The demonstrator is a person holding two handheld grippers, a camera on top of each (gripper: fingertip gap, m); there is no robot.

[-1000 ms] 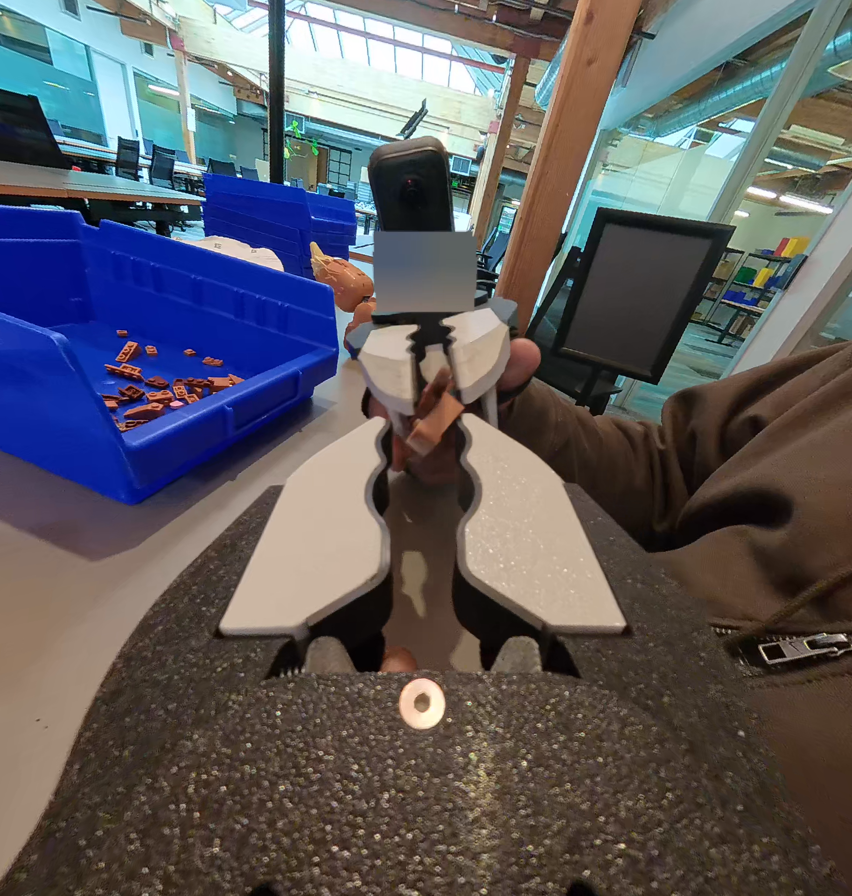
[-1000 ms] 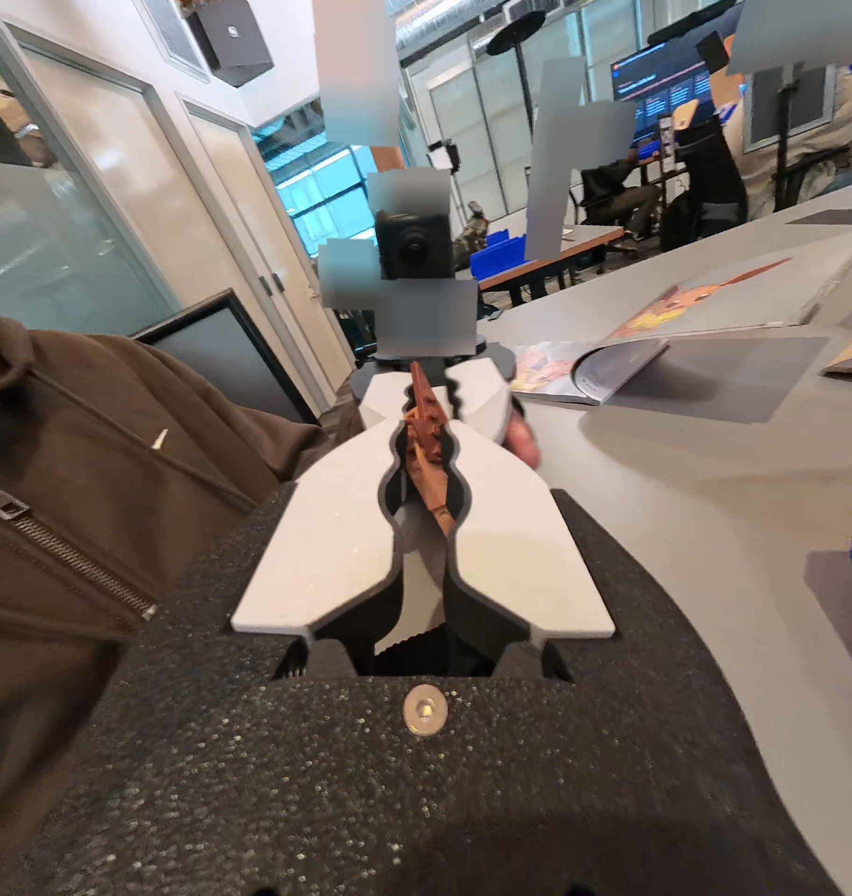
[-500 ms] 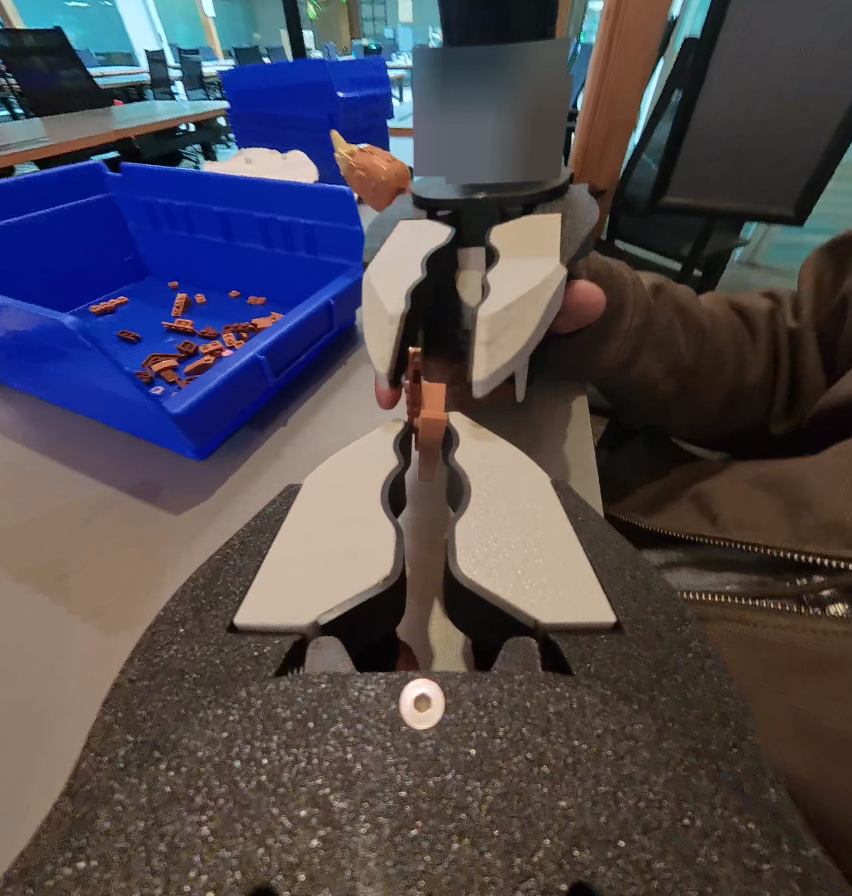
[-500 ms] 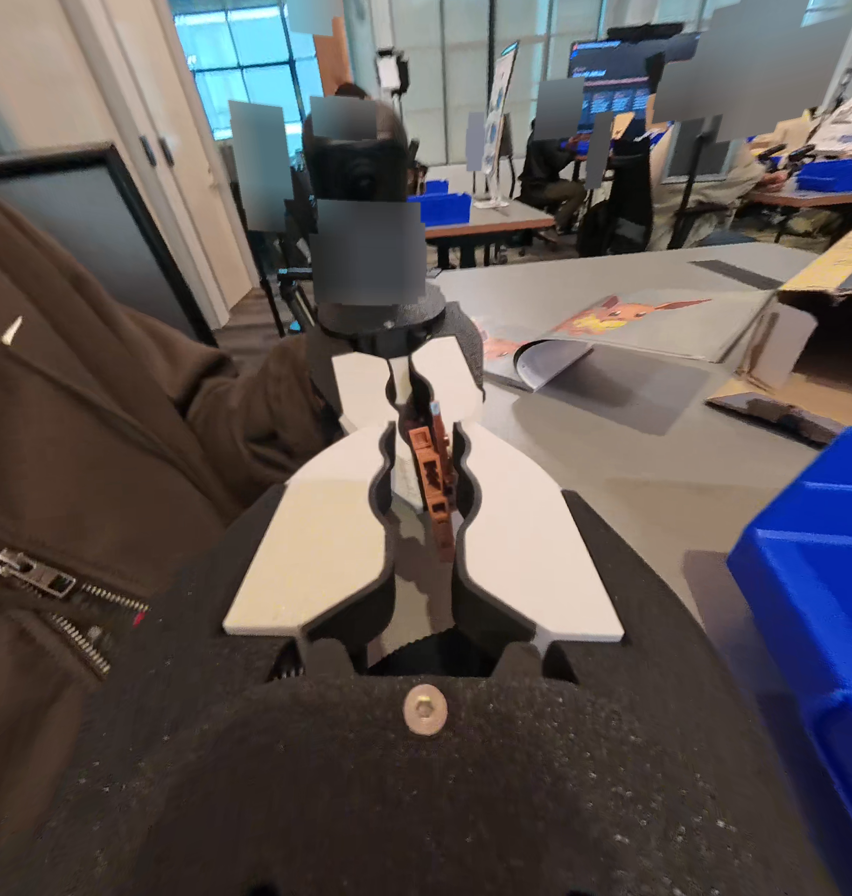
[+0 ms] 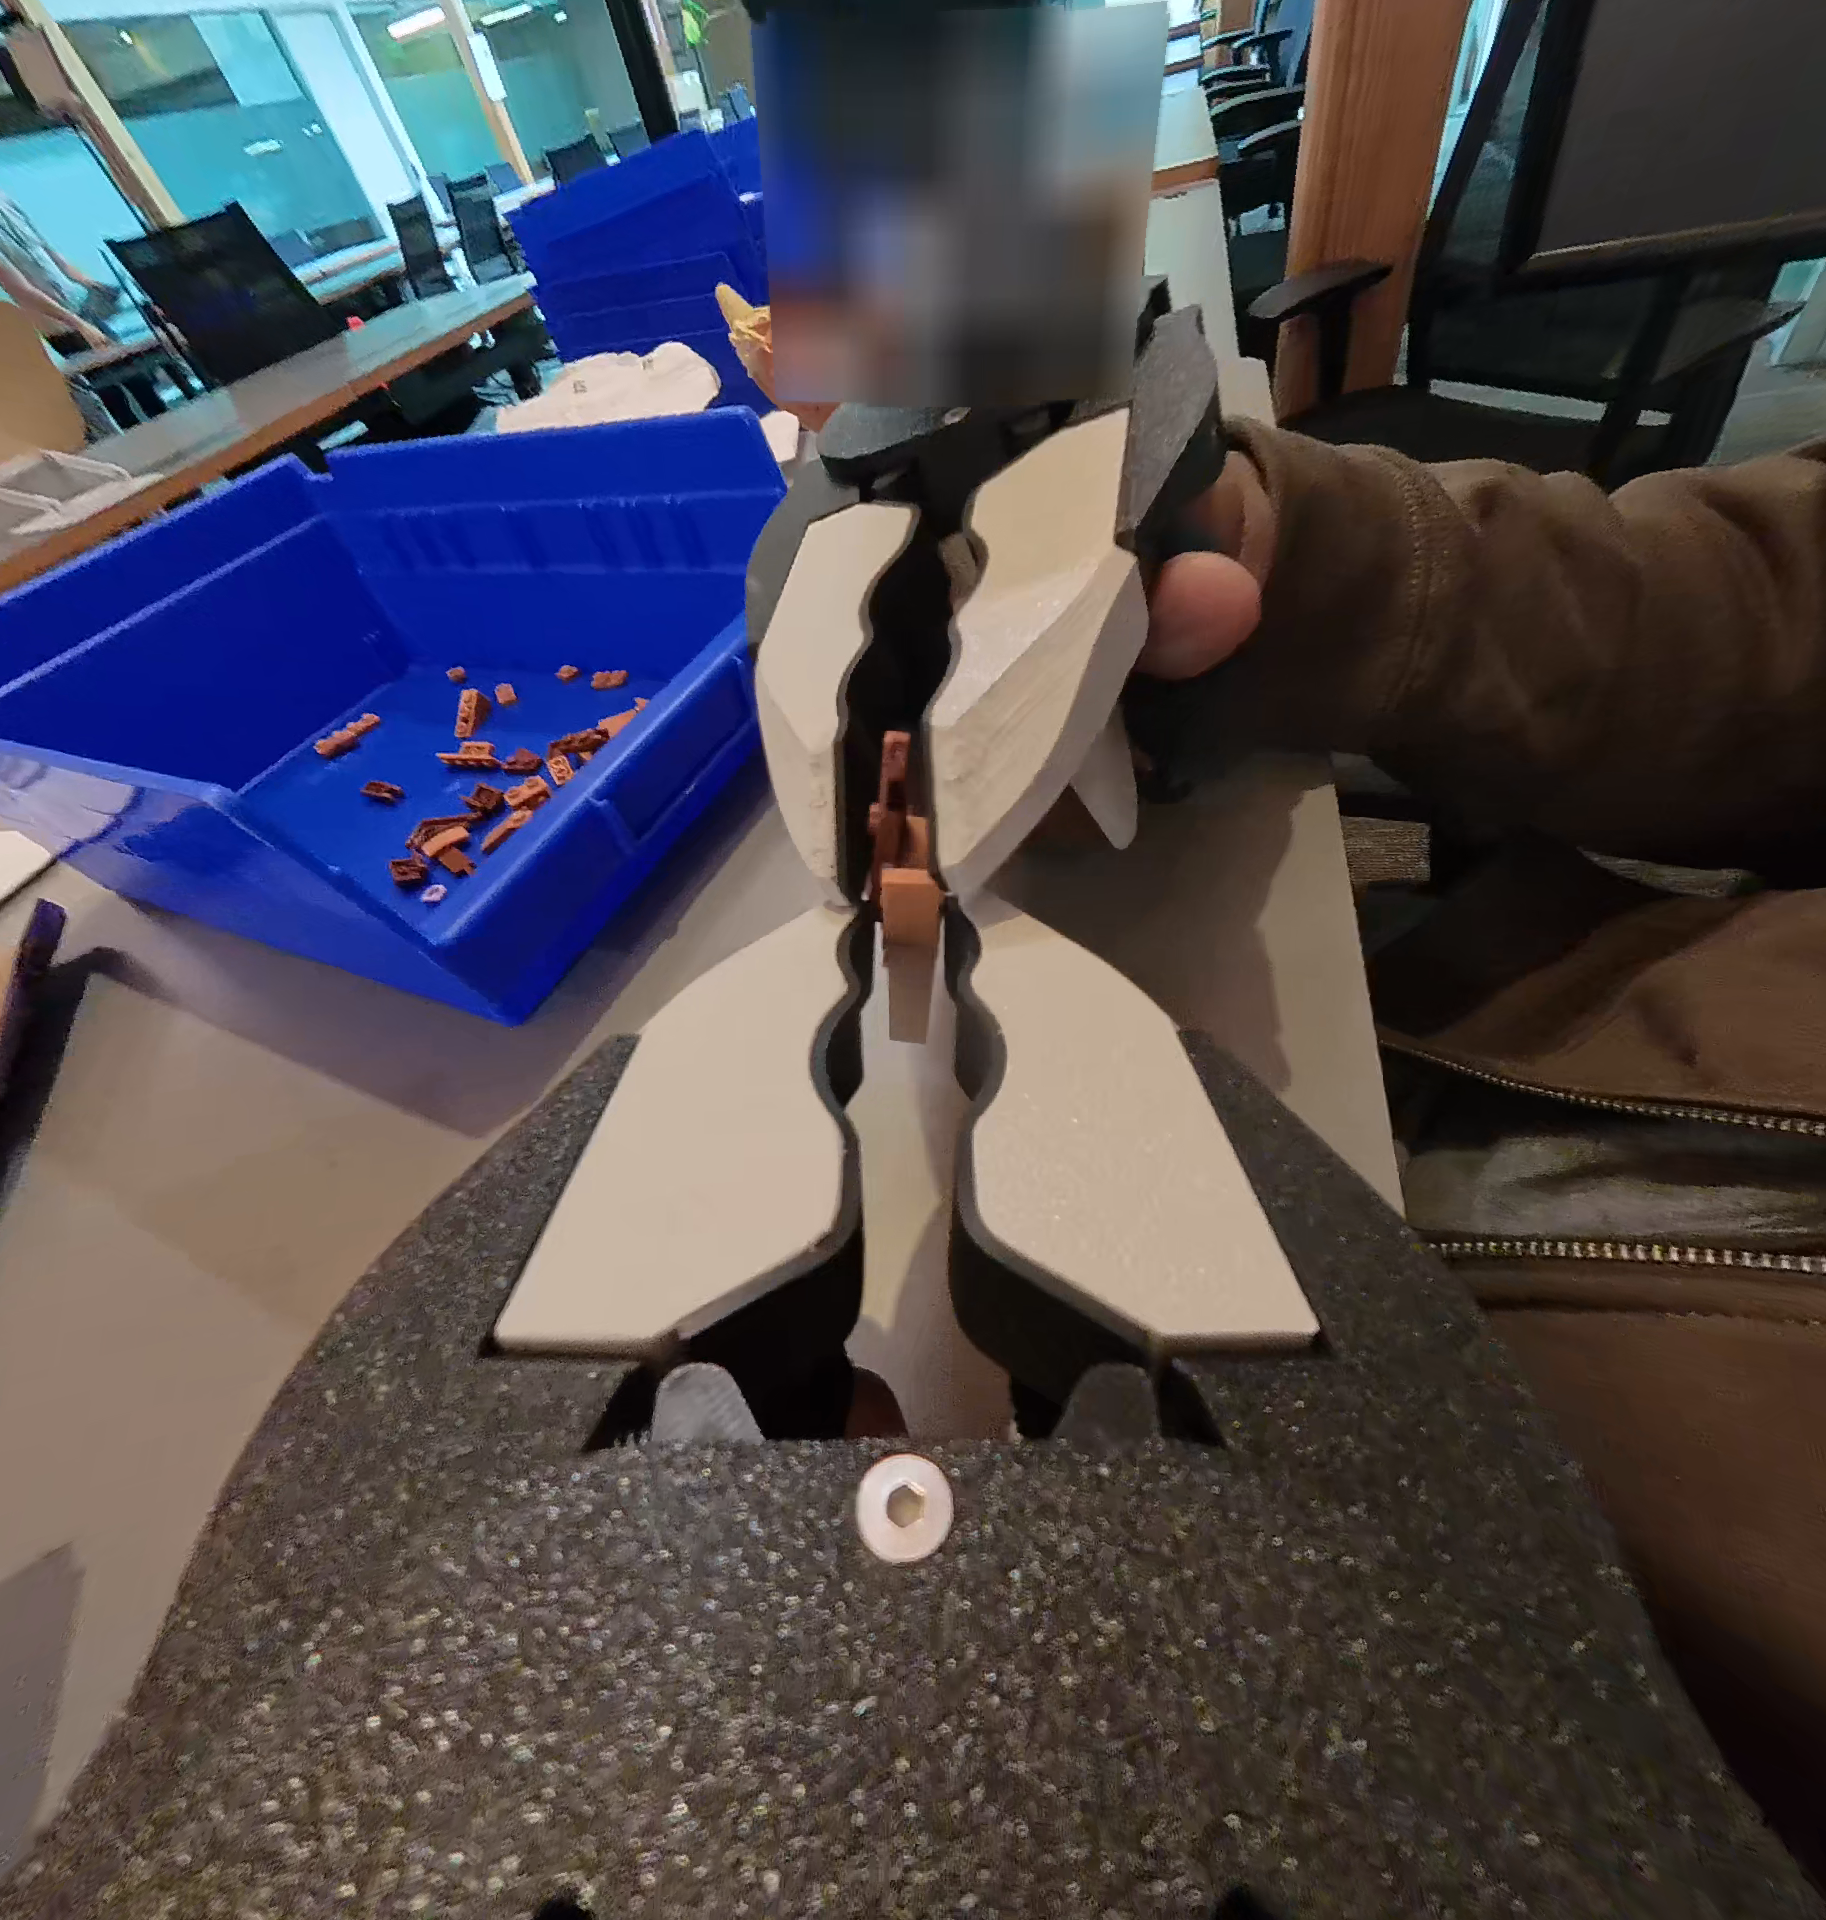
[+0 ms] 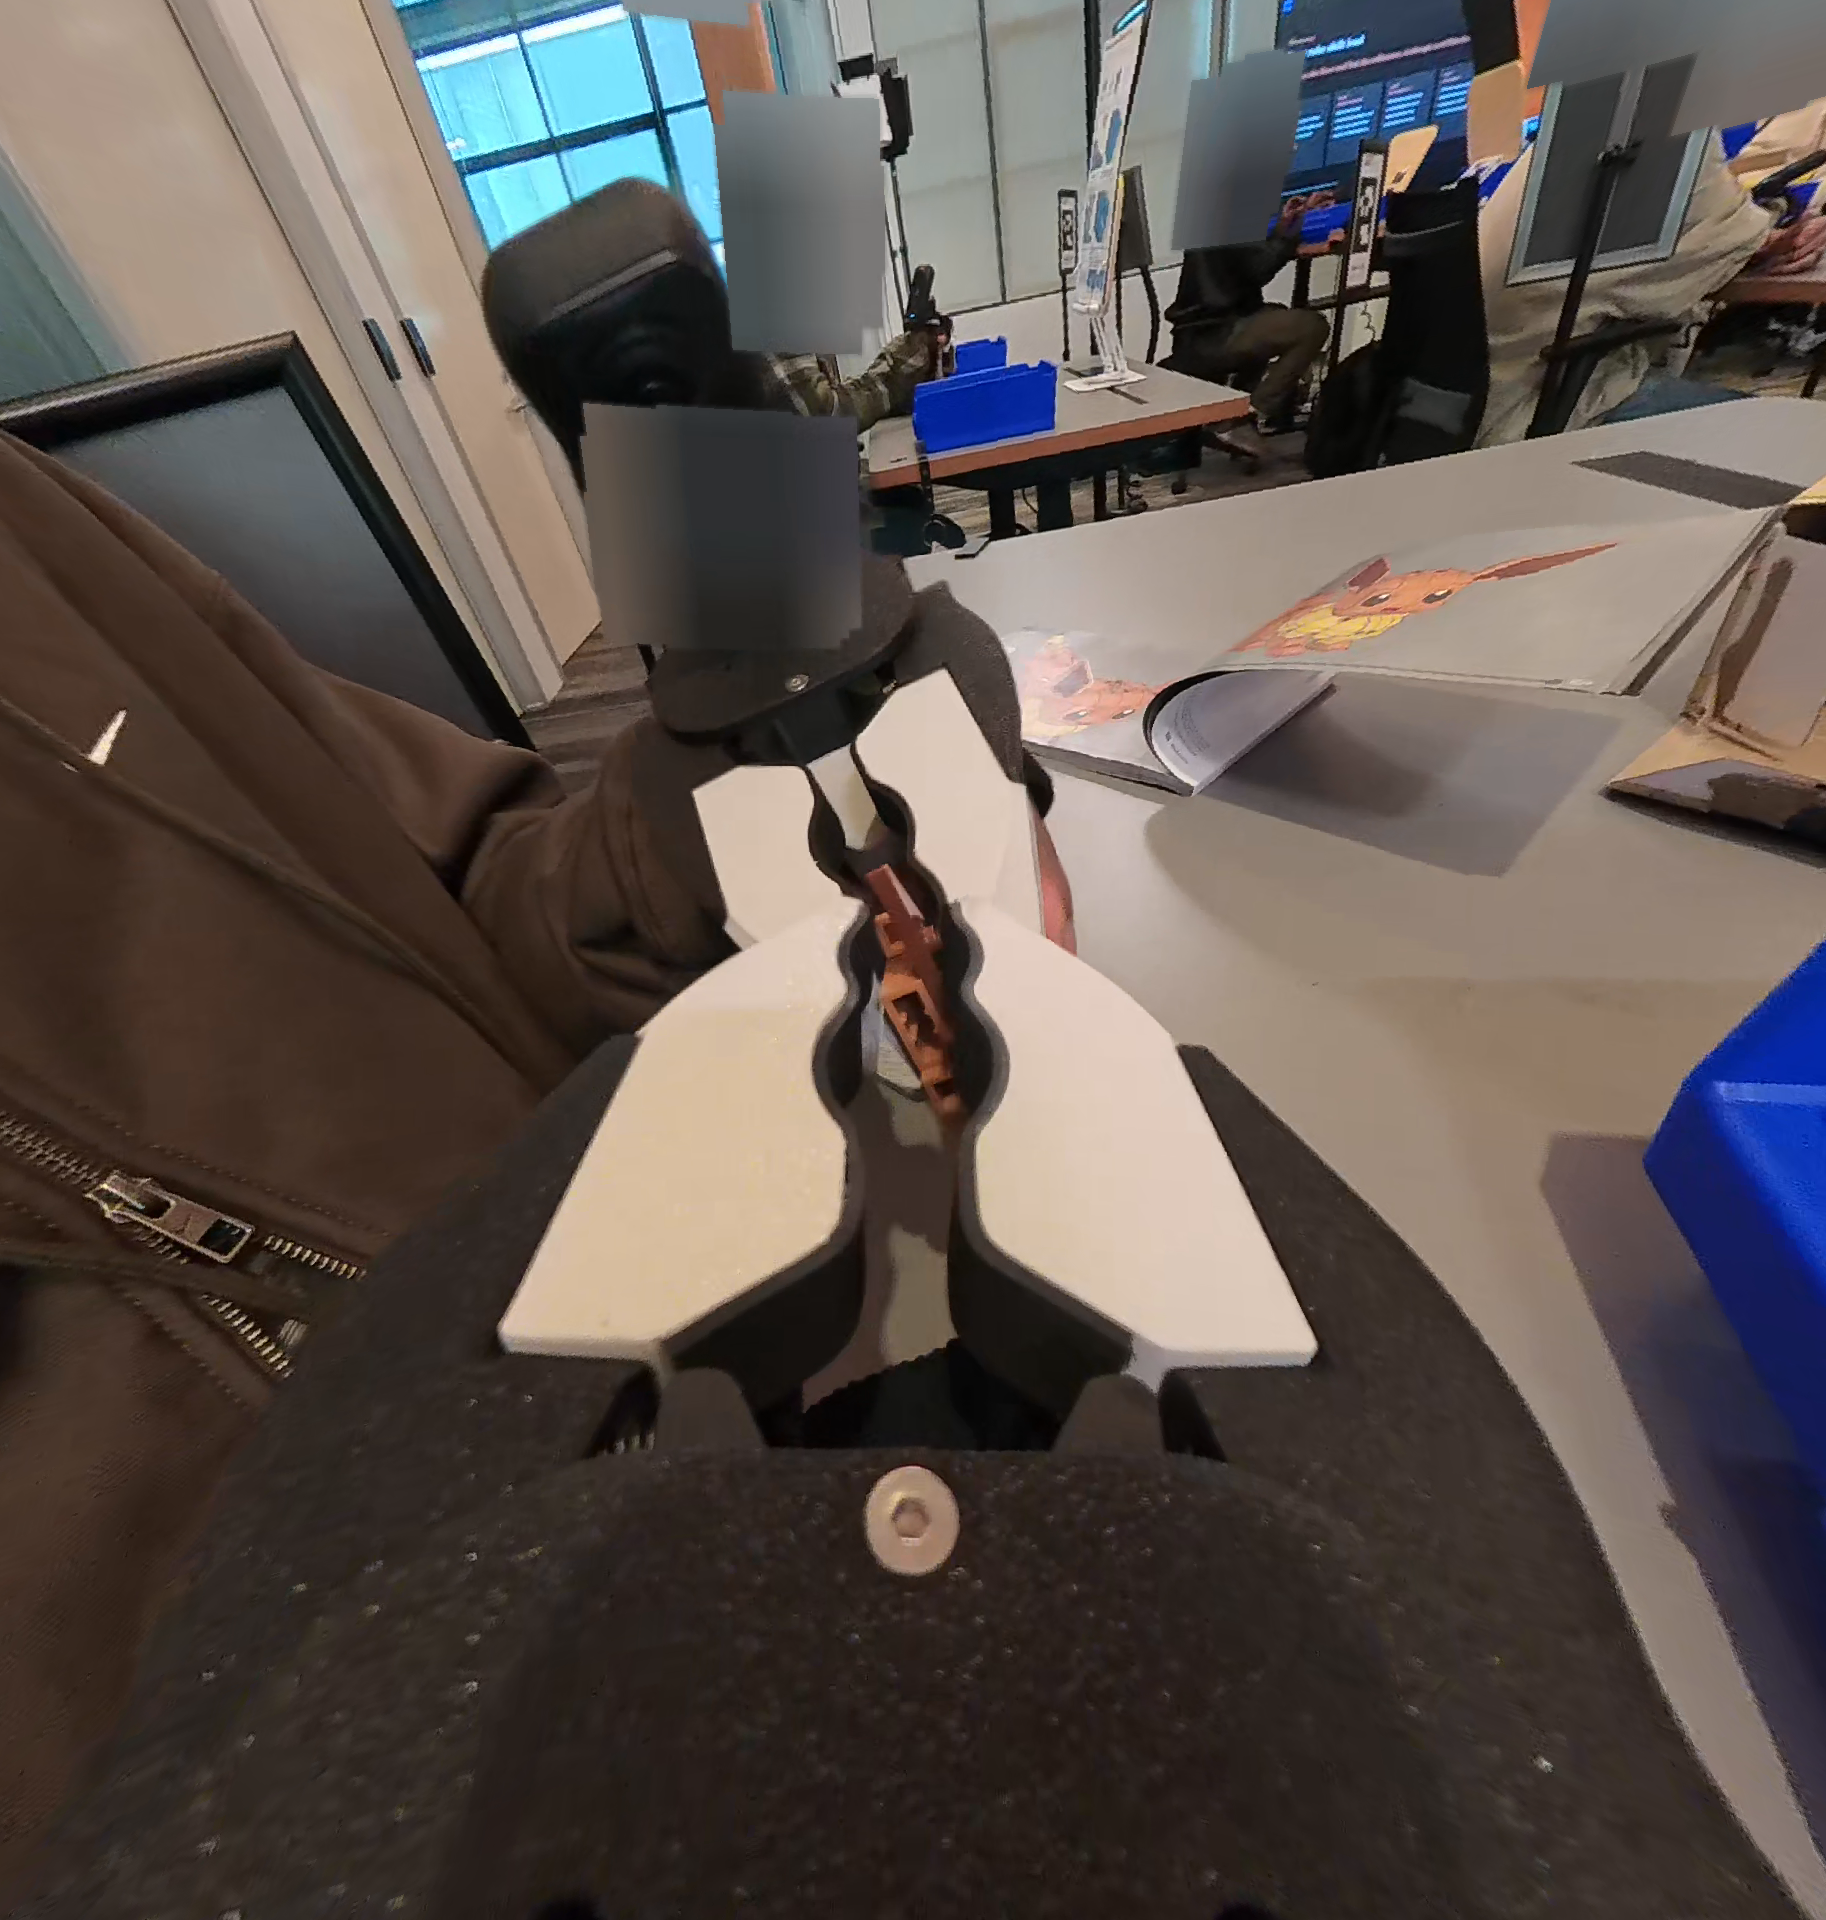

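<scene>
My two grippers face each other tip to tip above the grey table (image 6: 1408,987). A small assembly of brown bricks (image 5: 909,909) is held between them. My left gripper (image 5: 904,920) is shut on its light tan end. My right gripper (image 5: 893,888) comes in from above in the left wrist view and is shut on the darker reddish-brown end. In the right wrist view the brown brick assembly (image 6: 919,1008) lies between my right gripper's (image 6: 904,935) fingers, with the left gripper (image 6: 883,883) just beyond it. A hand in a brown sleeve (image 5: 1511,644) holds each gripper.
A blue bin (image 5: 369,935) with several loose brown bricks (image 5: 473,790) stands left of the grippers; a blue bin's corner (image 6: 1802,1195) shows at the right. An open booklet (image 6: 1252,686) and a cardboard box (image 6: 1802,665) lie farther back. More blue bins (image 5: 639,270) are stacked behind. My two grippers' fingertips are within a few centimetres of each other.
My left gripper closed on the tan end of the assembly. My right gripper opened, then shut again on the darker end. The grippers drew closer together.
</scene>
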